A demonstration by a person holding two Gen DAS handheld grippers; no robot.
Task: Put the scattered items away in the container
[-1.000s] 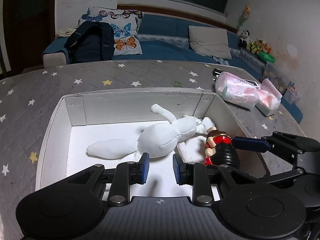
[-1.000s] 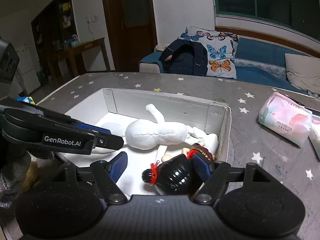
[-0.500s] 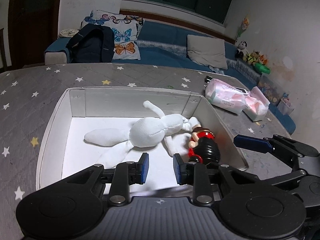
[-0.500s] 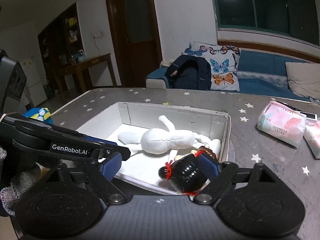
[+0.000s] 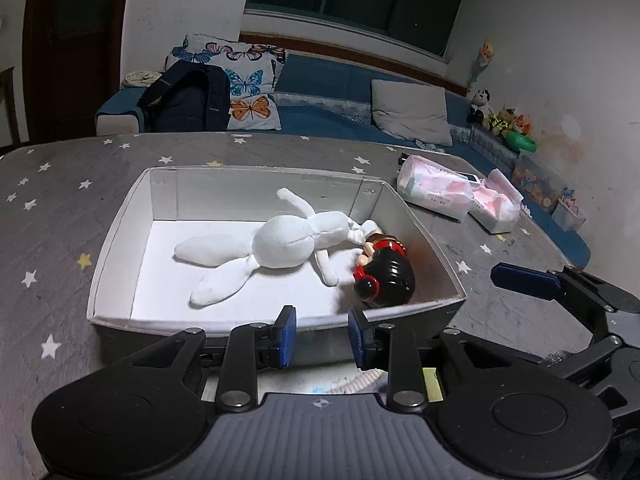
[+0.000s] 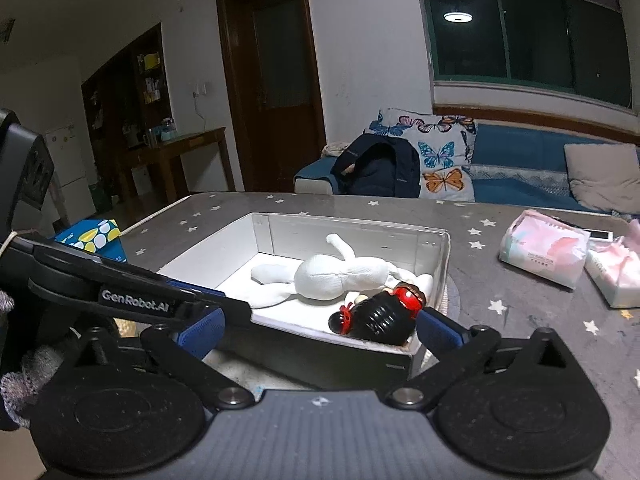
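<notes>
So the little black doll with the red collar (image 6: 376, 314) is out of the right gripper (image 6: 318, 326) now, a second ago it was still sitting between those blue pads, and now it's lying on its side in the near right corner of the white box (image 5: 120, 240), touching the leg of the white plush bunny (image 5: 288, 240). Both grippers have pulled back toward the near side of the box too. I'd say that's this item done, two toys in the container. The pink tissue packs (image 5: 436, 194) are on the starry table beyond the box, not sure if they count as clutter

Right gripper sits low in front of the box's near wall, fingers spread wide, holding nothing. Left gripper (image 5: 322, 338) is level just before that wall, pads a narrow gap apart, empty
</notes>
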